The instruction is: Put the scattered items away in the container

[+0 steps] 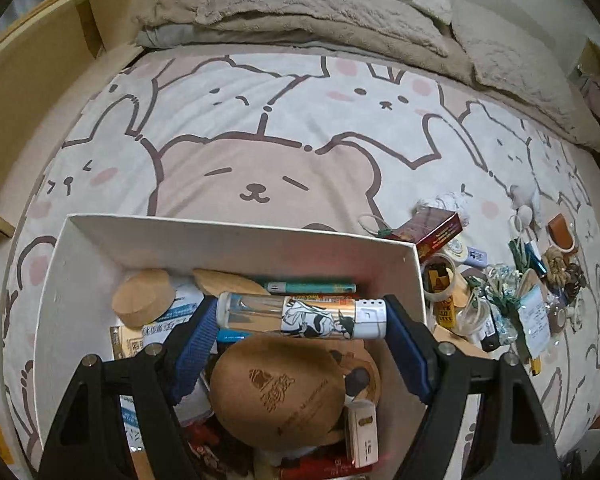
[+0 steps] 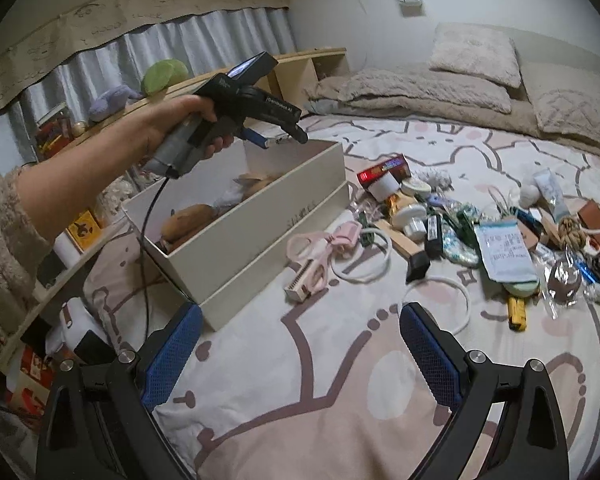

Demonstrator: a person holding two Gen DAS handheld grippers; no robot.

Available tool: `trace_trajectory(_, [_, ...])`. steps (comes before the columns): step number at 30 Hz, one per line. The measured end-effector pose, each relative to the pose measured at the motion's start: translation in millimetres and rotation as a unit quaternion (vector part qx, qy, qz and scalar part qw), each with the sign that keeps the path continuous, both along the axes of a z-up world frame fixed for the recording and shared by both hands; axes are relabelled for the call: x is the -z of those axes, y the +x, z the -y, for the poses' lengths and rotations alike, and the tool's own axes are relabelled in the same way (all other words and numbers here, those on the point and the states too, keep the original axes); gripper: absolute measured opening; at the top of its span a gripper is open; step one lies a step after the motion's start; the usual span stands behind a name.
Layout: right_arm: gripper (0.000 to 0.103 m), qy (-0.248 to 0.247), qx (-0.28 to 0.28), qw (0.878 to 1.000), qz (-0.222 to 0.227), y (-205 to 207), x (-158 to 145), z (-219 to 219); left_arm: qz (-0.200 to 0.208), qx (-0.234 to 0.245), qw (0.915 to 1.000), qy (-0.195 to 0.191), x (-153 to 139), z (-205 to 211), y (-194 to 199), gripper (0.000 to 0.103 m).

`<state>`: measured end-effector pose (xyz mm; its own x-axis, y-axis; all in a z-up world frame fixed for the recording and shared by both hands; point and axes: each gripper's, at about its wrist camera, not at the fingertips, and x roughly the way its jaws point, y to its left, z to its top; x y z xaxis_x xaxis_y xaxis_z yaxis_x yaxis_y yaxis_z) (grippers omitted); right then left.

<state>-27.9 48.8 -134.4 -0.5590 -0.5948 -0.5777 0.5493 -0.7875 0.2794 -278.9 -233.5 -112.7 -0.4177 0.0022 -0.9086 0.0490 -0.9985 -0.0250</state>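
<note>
My left gripper [image 1: 302, 320] is shut on a printed cylindrical tube [image 1: 300, 316], gripped end to end between the blue pads, above the open white box [image 1: 236, 236]. Inside the box lie a brown oval cork piece [image 1: 278, 392], a teal pen [image 1: 312, 288] and other small items. In the right wrist view a hand [image 2: 180, 120] holds that left gripper [image 2: 276, 140] over the box [image 2: 260, 220]. My right gripper [image 2: 300, 344] is open and empty, low over the bedsheet. The scattered items [image 2: 460, 232] lie to the right of the box, among them pink scissors [image 2: 320, 256] and a red carton [image 2: 382, 170].
The box stands on a bed with a cartoon-animal sheet [image 1: 260, 120]. Folded beige blankets [image 1: 300, 12] and a pillow [image 2: 472, 54] lie at the head. A wooden shelf [image 1: 40, 60] runs along the left side. White rings [image 2: 436, 304] lie near my right gripper.
</note>
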Motion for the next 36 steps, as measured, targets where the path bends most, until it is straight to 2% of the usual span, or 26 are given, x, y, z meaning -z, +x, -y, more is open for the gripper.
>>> trace_trajectory(4, [0.099,-0.002,0.003,1.000,0.005,-1.2,3.0,-3.2,0.010,-0.007,0.9999,0.000,6.6,0.1,-7.9,0.082])
trace_trajectory(5, [0.099,-0.003,0.003,1.000,0.006,-1.4,2.9,-3.8,0.009,-0.009,0.9999,0.001,6.9,0.0,-8.7,0.095])
trace_trajectory(6, [0.099,-0.004,0.004,1.000,0.006,-1.4,2.7,-4.4,0.004,-0.010,0.9999,0.000,6.4,0.1,-8.8,0.102])
trace_trajectory(7, [0.099,-0.004,0.004,1.000,0.007,-1.3,2.4,-4.7,-0.002,-0.012,0.9999,-0.003,5.1,0.5,-7.9,0.103])
trace_trajectory(23, [0.099,-0.004,0.009,1.000,-0.004,8.2,-10.6,-2.6,-0.015,-0.017,0.9996,-0.015,-2.6,7.4,19.6,0.103])
trace_trajectory(27, [0.099,-0.005,0.012,1.000,-0.010,10.9,-15.6,-3.5,-0.043,-0.038,0.9981,-0.021,-10.2,11.0,34.4,0.103])
trace_trajectory(29, [0.099,-0.004,0.015,1.000,-0.013,12.3,-17.5,-4.2,-0.058,-0.046,0.9972,-0.011,-16.1,12.4,45.3,0.103])
trace_trajectory(32, [0.099,-0.005,0.019,1.000,-0.015,13.8,-19.9,-5.4,-0.076,-0.049,0.9959,0.001,-24.1,10.7,59.7,0.103])
trace_trajectory(36, [0.099,-0.005,0.023,0.999,-0.023,18.4,-25.4,-6.6,-0.103,-0.045,0.9937,-0.010,-36.0,4.7,81.3,0.103])
